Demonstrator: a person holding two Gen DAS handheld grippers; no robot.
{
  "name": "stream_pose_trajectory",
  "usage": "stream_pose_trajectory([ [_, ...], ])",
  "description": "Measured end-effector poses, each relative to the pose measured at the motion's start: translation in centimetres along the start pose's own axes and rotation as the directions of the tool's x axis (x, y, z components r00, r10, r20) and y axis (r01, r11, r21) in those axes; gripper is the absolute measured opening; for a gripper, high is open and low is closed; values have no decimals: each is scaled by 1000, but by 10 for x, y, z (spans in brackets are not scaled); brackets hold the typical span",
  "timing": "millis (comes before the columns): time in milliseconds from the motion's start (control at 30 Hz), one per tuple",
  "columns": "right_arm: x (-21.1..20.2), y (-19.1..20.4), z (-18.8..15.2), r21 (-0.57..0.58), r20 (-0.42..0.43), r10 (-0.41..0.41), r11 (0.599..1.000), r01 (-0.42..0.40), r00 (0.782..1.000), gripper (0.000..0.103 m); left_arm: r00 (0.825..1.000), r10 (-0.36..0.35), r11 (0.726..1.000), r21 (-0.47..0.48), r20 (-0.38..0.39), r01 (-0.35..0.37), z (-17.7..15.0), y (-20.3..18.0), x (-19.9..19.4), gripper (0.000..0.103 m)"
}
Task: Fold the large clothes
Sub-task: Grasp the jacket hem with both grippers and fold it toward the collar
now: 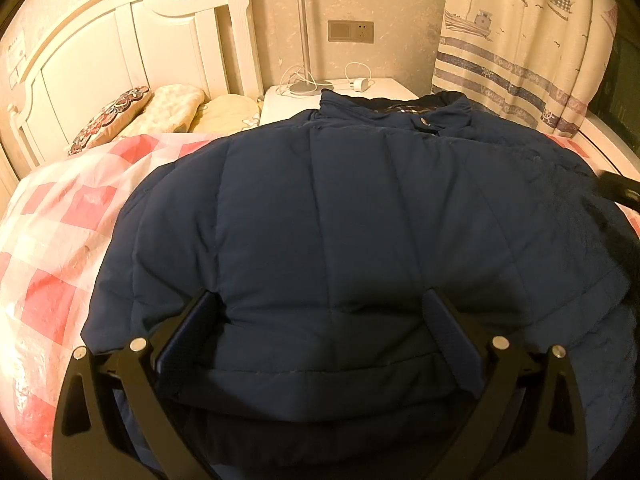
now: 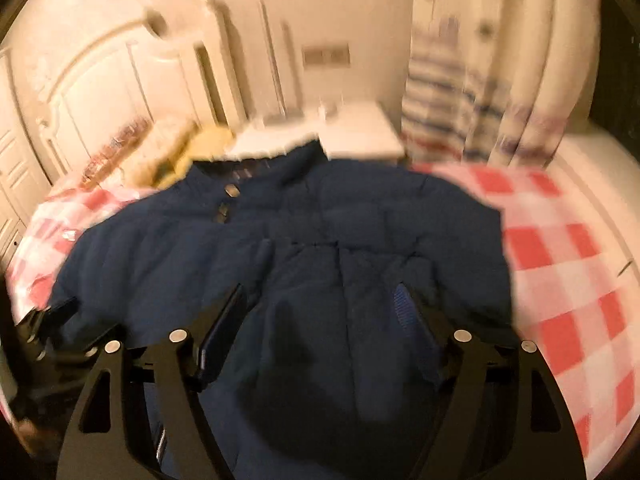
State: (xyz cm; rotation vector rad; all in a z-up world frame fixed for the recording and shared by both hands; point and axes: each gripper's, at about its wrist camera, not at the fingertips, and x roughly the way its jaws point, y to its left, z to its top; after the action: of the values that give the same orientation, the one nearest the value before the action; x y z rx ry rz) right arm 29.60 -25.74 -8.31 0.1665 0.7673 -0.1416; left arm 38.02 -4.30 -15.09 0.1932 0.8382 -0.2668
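- Left tool [image 1: 326, 312], in the left wrist view, has its two black fingers spread wide, with a puffy hem fold of the navy-blue quilted padded jacket [image 1: 340, 208] bulging between them; whether the pads press it I cannot tell.
- That jacket lies flat on the pink-and-white checked bed cover [image 1: 60, 240], collar toward the white bedside bench [image 1: 360, 92]; its right side runs out of frame.
- Bare cover lies to the left; three pillows [image 1: 168, 112] sit by the white headboard [image 1: 100, 52].
- Right tool [image 2: 324, 304], in the blurred right wrist view, stands open above the jacket [image 2: 280, 240], gripping nothing.
- Two buttons [image 2: 226, 200] show near the collar, smeared.
- Open checked cover [image 2: 560, 260] stretches to the right; the left tool's dark tip [image 2: 52, 316] is cut off at the left edge.
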Motion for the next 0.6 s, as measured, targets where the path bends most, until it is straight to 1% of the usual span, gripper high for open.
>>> stream_pose_trajectory([
  [33,-6,3,-8,-38,8,-25,999,25,1000,86,1000,-1,1000,-1,0,1,0,0,0,101],
  [67,-5,5,-15,-71,-6,-38,997,37,999,86,1000,-1,1000,-1,0,1,0,0,0,101],
  [100,1,5,-22,-103,-41,-50,994,46,998,87,1000,0,1000,0,0,0,0,0,0,101],
  [133,15,3,-32,-136,-94,-63,989,50,994,90,1000,0,1000,1,1,0,0,0,0,101],
  [200,24,-7,-40,-89,-106,-15,996,5,994,91,1000,1,1000,1,0,-1,0,0,0,101],
  [233,23,-13,-37,-40,-122,8,999,-13,993,89,1000,1,1000,0,0,-1,0,0,0,101],
  [267,20,-15,-35,-5,-121,3,1000,-3,993,89,1000,1,1000,-1,0,-1,0,0,0,101],
  [300,11,-14,-33,15,-98,-13,1000,15,995,89,1000,0,1000,0,0,0,0,0,0,101],
  [367,-11,-5,-35,-23,-9,-39,999,39,999,89,1000,2,1000,0,-1,-2,0,0,0,101],
  [400,-16,1,-39,-52,12,-52,997,53,999,89,1000,3,1000,1,-1,-3,-1,0,0,101],
  [433,-17,6,-44,-90,5,-61,994,61,998,89,1000,3,1000,1,-1,-3,-1,1,0,101],
  [533,4,11,-60,-172,-97,-79,983,62,992,92,1000,6,1000,3,-2,-6,-1,1,0,101],
  [600,8,0,-63,-110,-136,-33,994,18,990,91,1000,11,1000,5,-2,-11,-1,1,0,101],
])
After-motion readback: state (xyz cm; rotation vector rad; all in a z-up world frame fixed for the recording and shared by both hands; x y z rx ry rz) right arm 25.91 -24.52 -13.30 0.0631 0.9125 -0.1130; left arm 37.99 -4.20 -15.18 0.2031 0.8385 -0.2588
